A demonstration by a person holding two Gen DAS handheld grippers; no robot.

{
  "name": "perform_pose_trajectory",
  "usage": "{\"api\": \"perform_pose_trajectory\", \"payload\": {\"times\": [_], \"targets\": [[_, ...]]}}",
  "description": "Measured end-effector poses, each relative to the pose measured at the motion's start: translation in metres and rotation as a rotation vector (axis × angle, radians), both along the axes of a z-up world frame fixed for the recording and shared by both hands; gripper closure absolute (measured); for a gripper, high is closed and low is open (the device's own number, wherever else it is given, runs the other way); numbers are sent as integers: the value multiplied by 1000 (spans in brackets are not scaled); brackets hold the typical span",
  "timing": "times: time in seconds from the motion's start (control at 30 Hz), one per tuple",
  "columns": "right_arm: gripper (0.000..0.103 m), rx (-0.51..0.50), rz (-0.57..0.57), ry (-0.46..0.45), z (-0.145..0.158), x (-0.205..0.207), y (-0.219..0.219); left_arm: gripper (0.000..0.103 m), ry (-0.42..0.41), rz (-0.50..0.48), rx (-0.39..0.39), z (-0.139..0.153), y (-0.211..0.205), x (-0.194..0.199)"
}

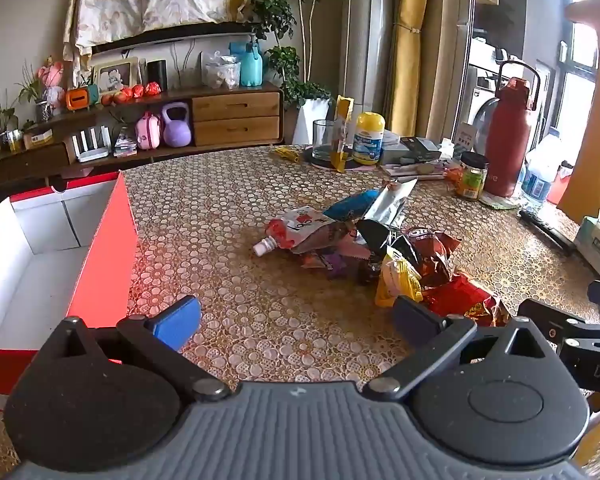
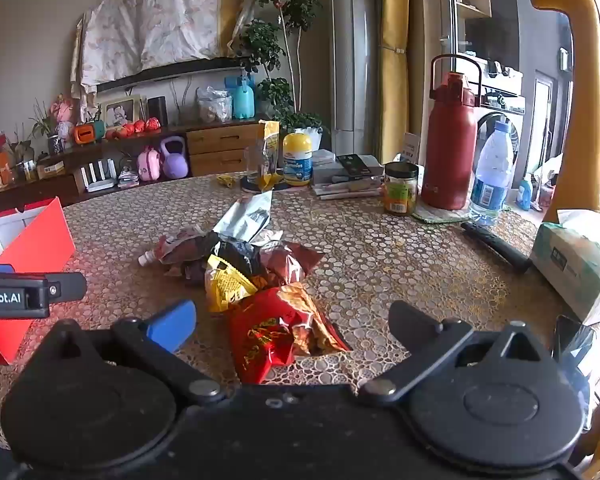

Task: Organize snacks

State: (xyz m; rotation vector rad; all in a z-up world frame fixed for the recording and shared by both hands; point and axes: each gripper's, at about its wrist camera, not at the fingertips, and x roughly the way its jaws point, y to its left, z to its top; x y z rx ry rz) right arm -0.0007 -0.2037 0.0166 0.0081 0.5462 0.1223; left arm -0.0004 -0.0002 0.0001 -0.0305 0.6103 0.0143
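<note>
— Living room, round table (image 1: 228,208) under a pebble-patterned lace cover; wooden sideboard (image 1: 236,118) along the far wall, with a purple kettlebell (image 1: 176,124) on its lower shelf.

— And on the table?

— Heap of snack packets (image 1: 364,248) near the middle. White-capped spout pouch (image 1: 290,232) at the heap's left edge, silver foil bag (image 1: 388,204) sticking up at the back, yellow packet (image 2: 226,282) in front, red bag (image 2: 268,332) nearest the camera side.

— Somewhere to put them?

— Red box (image 1: 104,256) with a white inside, at the table's left edge, well apart from the heap. Nothing visible in the part that shows.

— Left gripper (image 1: 296,316)?

— Hovering above bare tablecloth between box and heap, tilted downward. Jaws spread wide, nothing between them; blue pad (image 1: 178,320) on one finger, dark pad on the other just beside the red bag.

— Right gripper (image 2: 292,320)?

— Same story: jaws fully apart, holding nothing, red bag lying on the table between the fingertips as seen from the right wrist, not pressed.

— Far side?

— Tall red flask (image 2: 450,152), clear water bottle (image 2: 492,172), yellow-lidded jar (image 2: 297,158), drinking glass (image 1: 324,140), small dark-lidded jar (image 2: 400,188). Tissue pack (image 2: 572,264) at the right edge, with a black stick-like object (image 2: 496,246) beside it.
</note>
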Motion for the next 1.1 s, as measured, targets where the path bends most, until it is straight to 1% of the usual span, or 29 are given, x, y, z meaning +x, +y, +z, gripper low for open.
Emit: {"api": "perform_pose_trajectory", "payload": {"times": [0.2,0.23,0.4,1.1], "targets": [[0,-4,-2,-7,0,0,-1,0,3,-2,0,1,-3,2],[0,-4,-2,-7,0,0,-1,0,-1,-5,1,-3,-1,-1],[0,-2,-4,-5,1,0,-2,0,1,-7,2,-1,0,-6],[0,2,-6,-3,-1,-1,-2,0,9,-8,7,1,-1,-3]]}}
